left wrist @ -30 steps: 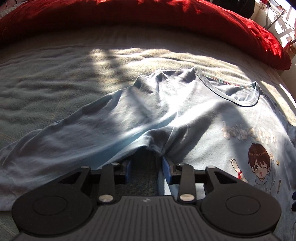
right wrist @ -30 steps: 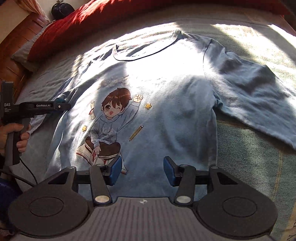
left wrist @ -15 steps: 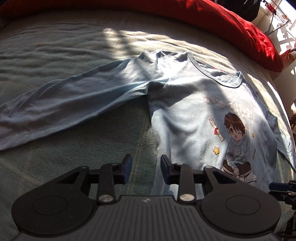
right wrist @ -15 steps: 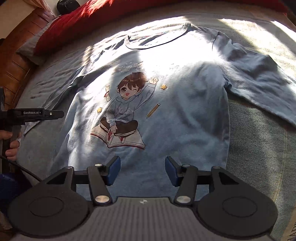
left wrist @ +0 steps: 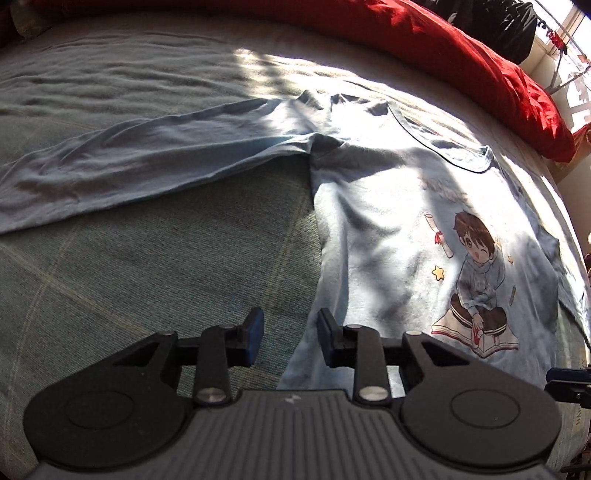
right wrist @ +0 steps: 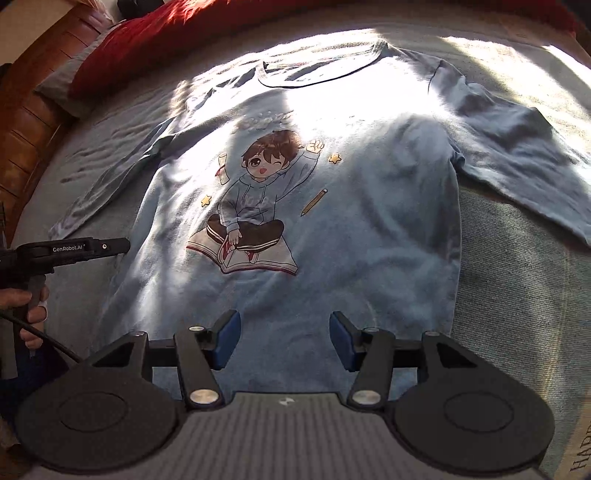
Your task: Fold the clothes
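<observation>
Blue shirt [right wrist: 369,206] lying flat, collar toward frame top; both hand-held grippers, left [left wrist: 287,338] and right [right wrist: 284,339], hovering open near hem, left one straddling side edge

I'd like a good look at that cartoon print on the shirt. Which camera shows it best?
The right wrist view: the cartoon print sits central, upright and sunlit on the shirt. The left wrist view shows it off to the right edge, smaller and skewed.

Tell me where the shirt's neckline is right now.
The neckline sits at the far end of the light blue shirt in the right wrist view, nearest the red pillow, above the cartoon print.
</observation>
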### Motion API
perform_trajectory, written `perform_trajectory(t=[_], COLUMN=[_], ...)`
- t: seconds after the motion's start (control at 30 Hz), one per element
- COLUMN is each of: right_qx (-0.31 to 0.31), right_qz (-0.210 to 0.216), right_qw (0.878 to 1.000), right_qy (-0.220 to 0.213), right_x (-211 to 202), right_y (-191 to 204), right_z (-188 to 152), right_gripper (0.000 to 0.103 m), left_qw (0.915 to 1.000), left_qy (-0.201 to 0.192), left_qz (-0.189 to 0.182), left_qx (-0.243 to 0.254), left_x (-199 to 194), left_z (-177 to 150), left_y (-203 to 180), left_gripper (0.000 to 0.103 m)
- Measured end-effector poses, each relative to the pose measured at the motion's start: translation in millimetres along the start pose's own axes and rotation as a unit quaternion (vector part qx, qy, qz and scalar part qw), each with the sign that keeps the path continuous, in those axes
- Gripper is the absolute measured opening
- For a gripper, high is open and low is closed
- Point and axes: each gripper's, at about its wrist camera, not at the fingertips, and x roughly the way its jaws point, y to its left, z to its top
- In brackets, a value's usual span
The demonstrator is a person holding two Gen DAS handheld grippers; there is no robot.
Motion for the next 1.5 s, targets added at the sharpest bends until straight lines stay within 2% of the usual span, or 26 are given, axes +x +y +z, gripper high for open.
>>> perform_trajectory(t=[0.17, 0.4, 0.5, 0.57, 0.6, 0.73, 0.77, 0.87, 0.97, 1.03, 1.13, 1.27, 1.33, 1.37, 1.4, 1.5], right_qx=[0.004, 0.006, 0.005, 0.003, 0.002, 0.000, 0.000, 0.000, -0.002, -0.003, -0.004, 0.002, -0.003, -0.008, -0.016, -0.034], right_qz=[-0.003, -0.008, -0.015, -0.023, -0.025, -0.025, -0.025, -0.023, -0.025, -0.025, -0.025, -0.016, -0.011, -0.008, -0.007, -0.017], right_qw=[1.000, 1.000, 1.000, 1.000, 1.000, 1.000, 1.000, 1.000, 1.000, 1.000, 1.000, 1.000, 1.000, 1.000, 1.000, 0.999], right_qy=[-0.001, 0.002, 0.004, 0.006, 0.007, 0.008, 0.009, 0.009, 0.006, 0.005, 0.003, -0.002, -0.008, -0.012, -0.013, -0.007], right_x=[-3, -2, 0, 1, 2, 5, 5, 6, 5, 4, 4, 7, 11, 14, 19, 30], right_y=[-2, 0, 0, 1, 1, 3, 4, 5, 7, 6, 5, 5, 9, 11, 14, 15], right_z=[-4, -10, -11, -11, -11, -10, -10, -9, -8, -7, -6, 0, 5, 9, 13, 22], right_gripper=[0.059, 0.059, 0.059, 0.059, 0.059, 0.059, 0.059, 0.059, 0.059, 0.059, 0.059, 0.059, 0.059, 0.060, 0.064, 0.065], left_qw=[0.9999, 0.9964, 0.9885, 0.9778, 0.9734, 0.9674, 0.9671, 0.9771, 0.9768, 0.9812, 0.9898, 0.9936, 0.9929, 0.9924, 0.9917, 0.9862], left_qy=[0.003, -0.003, -0.005, -0.010, -0.010, 0.001, 0.005, 0.013, -0.001, 0.002, -0.005, -0.015, -0.021, -0.028, -0.038, -0.054], left_qz=[0.010, 0.035, 0.064, 0.084, 0.088, 0.082, 0.079, 0.062, 0.106, 0.119, 0.077, -0.014, -0.037, -0.037, -0.019, 0.074], left_qx=[0.012, 0.077, 0.137, 0.192, 0.211, 0.240, 0.242, 0.203, 0.186, 0.152, 0.119, 0.111, 0.111, 0.114, 0.122, 0.138], left_x=[6, 10, 14, 17, 19, 25, 26, 22, 10, 4, -4, 6, 21, 29, 36, 49], left_z=[-2, -7, -13, -19, -21, -24, -23, -14, -3, 7, 18, 28, 32, 34, 37, 48], left_y=[-4, -24, -41, -55, -60, -69, -70, -58, -41, -25, -15, -36, -50, -55, -57, -48], left_gripper=[0.029, 0.029, 0.029, 0.028, 0.022, 0.000, 0.000, 0.000, 0.000, 0.000, 0.002, 0.006, 0.016, 0.019, 0.023, 0.025])
